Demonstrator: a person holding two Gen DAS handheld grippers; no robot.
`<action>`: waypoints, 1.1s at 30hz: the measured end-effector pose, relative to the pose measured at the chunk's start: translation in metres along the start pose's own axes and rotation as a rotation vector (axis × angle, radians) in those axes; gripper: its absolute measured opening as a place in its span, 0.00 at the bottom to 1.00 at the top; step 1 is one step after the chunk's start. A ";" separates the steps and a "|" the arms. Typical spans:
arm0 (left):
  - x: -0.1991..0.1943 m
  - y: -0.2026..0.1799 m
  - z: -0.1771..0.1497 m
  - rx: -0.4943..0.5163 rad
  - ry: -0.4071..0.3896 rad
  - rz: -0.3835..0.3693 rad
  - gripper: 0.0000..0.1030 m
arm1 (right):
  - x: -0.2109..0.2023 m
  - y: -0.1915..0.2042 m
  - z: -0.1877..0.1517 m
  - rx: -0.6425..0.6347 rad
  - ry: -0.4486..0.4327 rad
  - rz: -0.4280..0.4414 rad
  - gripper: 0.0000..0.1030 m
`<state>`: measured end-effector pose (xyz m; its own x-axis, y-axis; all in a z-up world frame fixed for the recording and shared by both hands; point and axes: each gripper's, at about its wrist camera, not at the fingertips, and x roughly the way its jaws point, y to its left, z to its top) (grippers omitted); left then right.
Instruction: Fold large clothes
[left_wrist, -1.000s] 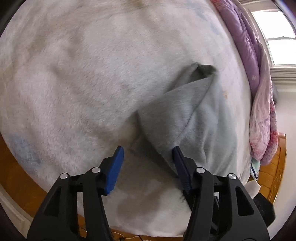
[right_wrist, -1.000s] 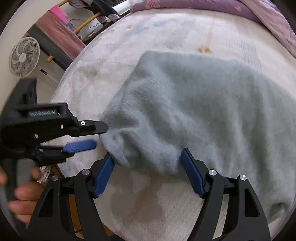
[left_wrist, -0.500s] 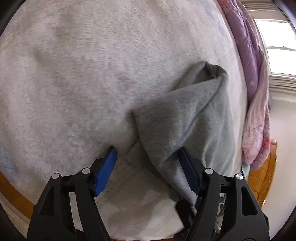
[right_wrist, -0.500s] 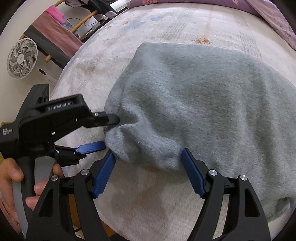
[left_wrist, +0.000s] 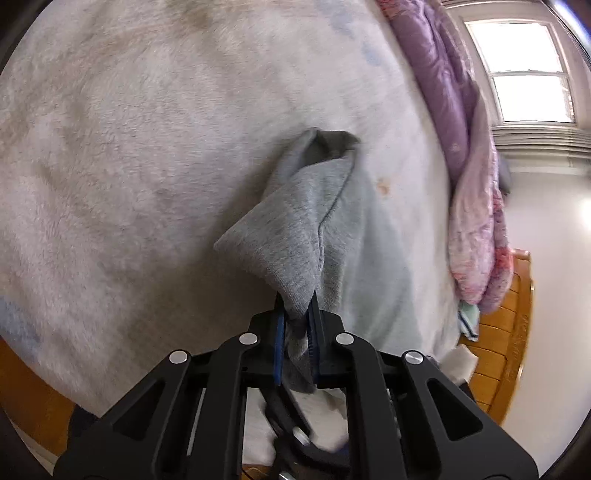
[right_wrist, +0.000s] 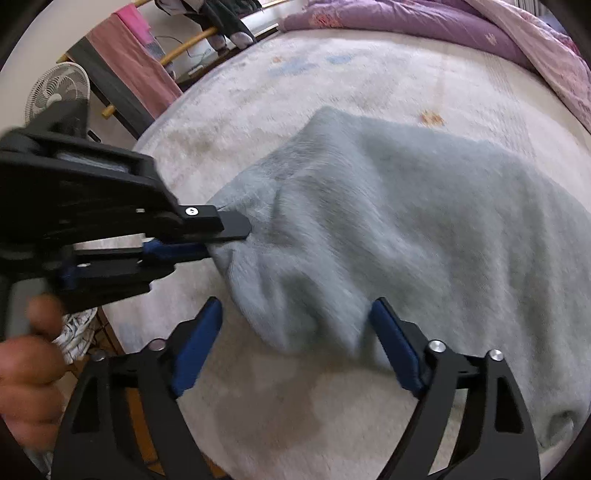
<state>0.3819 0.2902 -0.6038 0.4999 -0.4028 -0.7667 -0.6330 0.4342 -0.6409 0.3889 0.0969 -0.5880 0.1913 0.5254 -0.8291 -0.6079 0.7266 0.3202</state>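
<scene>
A grey fleece garment (right_wrist: 424, 229) lies partly folded on a white plush bed cover (right_wrist: 295, 92). My left gripper (left_wrist: 295, 314) is shut on a corner of the garment (left_wrist: 291, 243) and holds that corner lifted off the bed. The left gripper also shows in the right wrist view (right_wrist: 225, 236), pinching the garment's near left corner. My right gripper (right_wrist: 295, 332) is open, its blue pads on either side of the garment's near folded edge, not closed on it.
A purple and pink quilt (left_wrist: 461, 147) is bunched along the far side of the bed (left_wrist: 110, 147). A fan (right_wrist: 55, 96) and a rack with hanging clothes (right_wrist: 136, 74) stand beside the bed. A wooden bed frame (left_wrist: 509, 332) and a window (left_wrist: 528, 74) are at right.
My left gripper has closed on the garment's corner, where it was open around it before, and has lifted it. The right gripper stays open at the folded edge.
</scene>
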 end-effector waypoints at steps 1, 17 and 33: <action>-0.002 -0.003 -0.001 -0.009 0.002 -0.008 0.09 | 0.003 0.004 0.004 -0.017 -0.016 -0.003 0.78; -0.026 -0.033 -0.009 0.026 -0.014 -0.086 0.32 | -0.002 -0.054 0.033 0.350 -0.091 0.052 0.10; 0.044 -0.112 -0.051 0.301 0.054 0.061 0.41 | -0.146 -0.217 -0.077 1.162 -0.512 0.406 0.09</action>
<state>0.4447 0.1827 -0.5642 0.4296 -0.4074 -0.8059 -0.4535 0.6744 -0.5826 0.4340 -0.1714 -0.5716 0.5761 0.7130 -0.3998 0.2664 0.2986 0.9164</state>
